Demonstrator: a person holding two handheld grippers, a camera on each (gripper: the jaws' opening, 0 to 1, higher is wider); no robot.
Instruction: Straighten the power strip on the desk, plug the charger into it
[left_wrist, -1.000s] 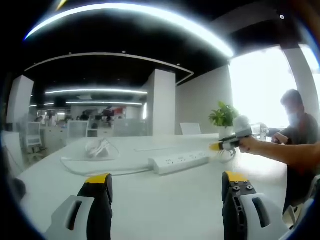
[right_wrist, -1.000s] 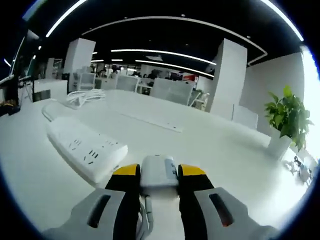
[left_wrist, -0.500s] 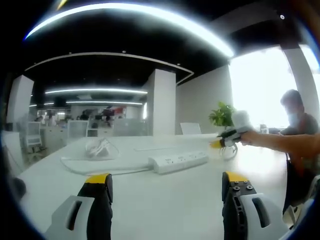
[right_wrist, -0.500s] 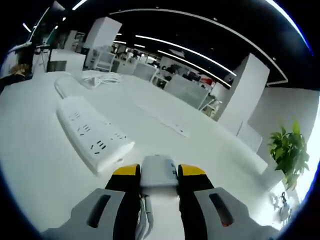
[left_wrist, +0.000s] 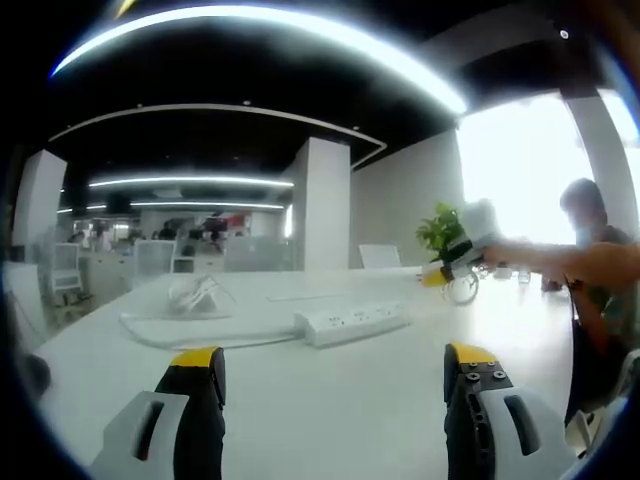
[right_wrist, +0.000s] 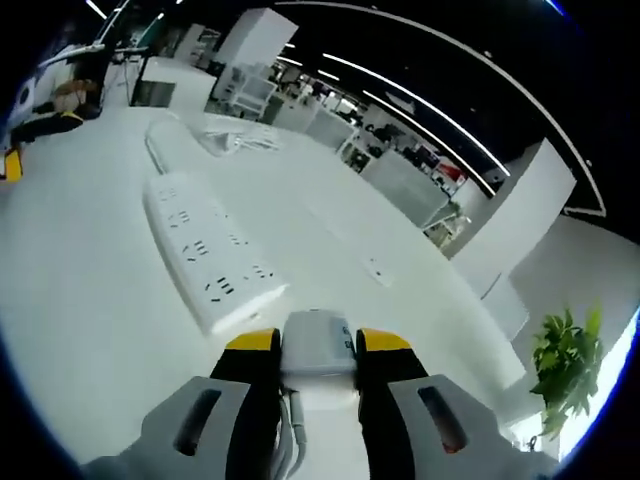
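Note:
A white power strip lies across the middle of the white desk, its cable running left to a coiled bundle. My left gripper hovers open over the near desk, well short of the strip. In the left gripper view my right gripper hangs above the strip's right end. In the right gripper view my right gripper is shut on a white charger, just above the near end of the power strip.
A potted plant stands at the desk's far right, also seen as a plant in the right gripper view. A person sits at the right. Office desks and chairs fill the background.
My right gripper has risen with the charger and tilted down over the strip's end. The left gripper has stayed still and open.

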